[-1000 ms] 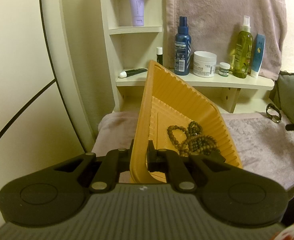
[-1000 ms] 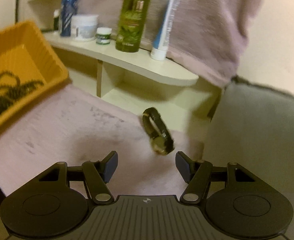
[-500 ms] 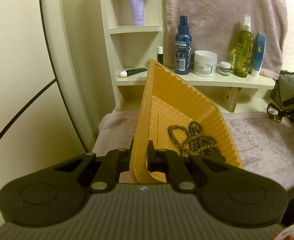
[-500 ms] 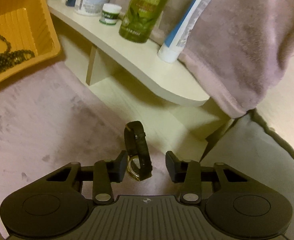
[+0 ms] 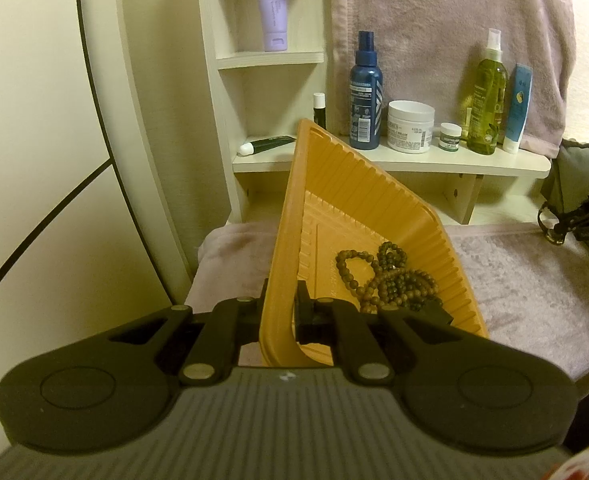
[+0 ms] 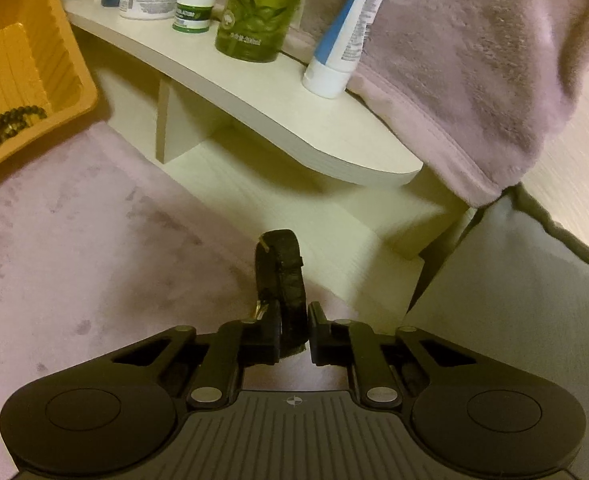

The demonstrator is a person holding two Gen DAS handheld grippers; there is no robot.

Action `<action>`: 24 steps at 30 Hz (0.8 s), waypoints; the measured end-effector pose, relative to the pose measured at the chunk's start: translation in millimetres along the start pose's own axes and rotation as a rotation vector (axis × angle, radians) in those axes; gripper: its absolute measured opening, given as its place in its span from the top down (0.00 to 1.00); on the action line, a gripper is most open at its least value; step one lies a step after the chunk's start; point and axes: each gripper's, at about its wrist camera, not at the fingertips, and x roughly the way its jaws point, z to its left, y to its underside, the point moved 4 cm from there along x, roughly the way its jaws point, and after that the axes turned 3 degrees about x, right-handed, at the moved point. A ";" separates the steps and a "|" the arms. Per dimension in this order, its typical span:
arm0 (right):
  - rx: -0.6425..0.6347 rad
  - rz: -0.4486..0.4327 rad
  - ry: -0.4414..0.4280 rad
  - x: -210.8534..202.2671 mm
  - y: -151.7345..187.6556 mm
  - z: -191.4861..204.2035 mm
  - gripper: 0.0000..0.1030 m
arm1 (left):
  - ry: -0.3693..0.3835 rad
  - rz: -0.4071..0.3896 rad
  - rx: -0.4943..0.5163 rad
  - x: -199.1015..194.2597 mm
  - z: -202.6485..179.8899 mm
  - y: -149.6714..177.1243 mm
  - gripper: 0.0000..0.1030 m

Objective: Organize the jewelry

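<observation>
My left gripper (image 5: 280, 304) is shut on the near wall of an orange ribbed tray (image 5: 374, 200) and holds it tilted above the pink cloth. Brown bead bracelets (image 5: 390, 280) lie bunched in the tray's lower corner. In the right wrist view a black-strapped watch (image 6: 282, 272) stands on edge between the fingers of my right gripper (image 6: 290, 332). Its jaws are closing and both pads touch the strap. The left wrist view shows that watch (image 5: 550, 226) at the far right, with the right gripper's tips on it. The tray (image 6: 26, 40) sits at that view's upper left.
A cream shelf (image 6: 254, 92) just behind the watch carries a green bottle (image 6: 258, 4), a white and blue tube (image 6: 342, 40) and jars. A pink towel (image 6: 474, 80) hangs over its right end. A grey cushion (image 6: 514, 300) lies to the right, pink cloth (image 6: 74, 240) underneath.
My right gripper moved in over the watch and its fingers narrowed from wide apart to touching the strap. The left gripper and the tray stayed still.
</observation>
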 end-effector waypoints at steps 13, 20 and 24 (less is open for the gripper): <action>0.367 0.026 -0.316 -30.8 13.3 12.8 0.88 | 0.005 -0.007 0.009 -1.4 -1.2 -1.5 0.93; 0.505 -0.045 -0.170 -30.5 22.8 -10.3 0.83 | 0.006 -0.009 0.008 -3.0 -1.9 -1.3 0.93; 0.613 -0.126 -0.140 -47.6 31.1 -15.4 0.52 | 0.005 -0.009 0.006 -3.1 -1.4 -1.0 0.93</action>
